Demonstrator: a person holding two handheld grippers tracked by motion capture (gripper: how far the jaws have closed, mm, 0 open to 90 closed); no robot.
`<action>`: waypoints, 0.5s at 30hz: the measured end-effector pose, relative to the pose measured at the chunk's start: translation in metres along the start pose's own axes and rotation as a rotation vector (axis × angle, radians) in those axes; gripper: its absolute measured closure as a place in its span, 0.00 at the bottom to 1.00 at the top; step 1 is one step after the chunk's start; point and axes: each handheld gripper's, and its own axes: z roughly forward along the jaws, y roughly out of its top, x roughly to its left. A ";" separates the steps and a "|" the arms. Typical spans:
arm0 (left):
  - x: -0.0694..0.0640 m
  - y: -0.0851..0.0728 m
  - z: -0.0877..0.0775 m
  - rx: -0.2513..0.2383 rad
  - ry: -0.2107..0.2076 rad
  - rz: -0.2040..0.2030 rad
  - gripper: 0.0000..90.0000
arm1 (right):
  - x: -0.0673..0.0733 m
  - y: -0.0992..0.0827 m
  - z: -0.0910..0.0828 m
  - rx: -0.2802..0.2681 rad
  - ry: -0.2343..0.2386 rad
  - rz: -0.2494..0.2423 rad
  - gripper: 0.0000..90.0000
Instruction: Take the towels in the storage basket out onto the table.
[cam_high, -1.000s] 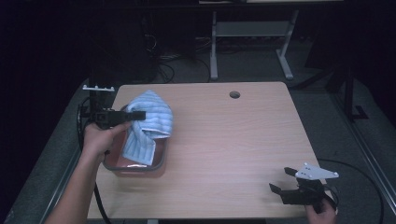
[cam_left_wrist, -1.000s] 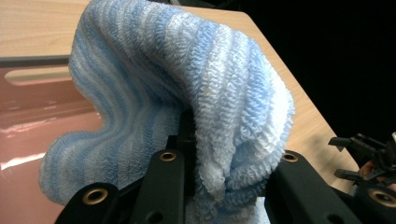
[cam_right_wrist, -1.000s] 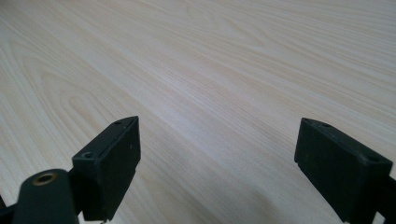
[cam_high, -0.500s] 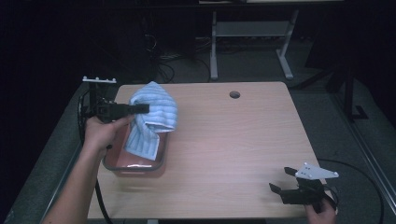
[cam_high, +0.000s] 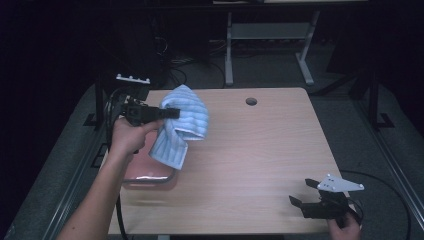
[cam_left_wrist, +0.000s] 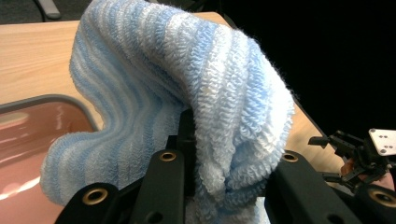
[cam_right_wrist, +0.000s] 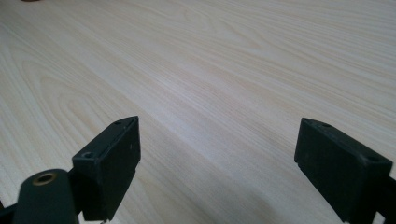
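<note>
Blue-striped towel (cam_high: 182, 125) hangs clamped in left claw (cam_high: 172, 113) near table's (cam_high: 260, 150) left edge; right claw (cam_high: 302, 192) gapes.

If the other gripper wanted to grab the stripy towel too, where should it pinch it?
Probably the loose bottom corner of the towel, coming in from the right side over the bare table. That end hangs free below the left gripper, which is shut on the bunched top, and the right gripper is open near the table's right front corner.

The towel (cam_high: 182, 125) hangs above the tray (cam_high: 150, 172) at the table's (cam_high: 260, 150) left.
</note>
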 end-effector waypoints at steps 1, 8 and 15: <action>-0.002 0.001 0.003 0.001 -0.001 0.002 0.82 | 0.000 0.000 0.000 0.000 0.001 0.003 0.15; -0.016 0.008 0.026 0.036 -0.009 0.028 0.82 | 0.000 0.000 0.000 -0.001 0.003 0.002 0.15; -0.027 0.013 0.044 0.055 -0.016 0.050 0.82 | 0.000 0.000 0.000 -0.003 0.006 0.005 0.15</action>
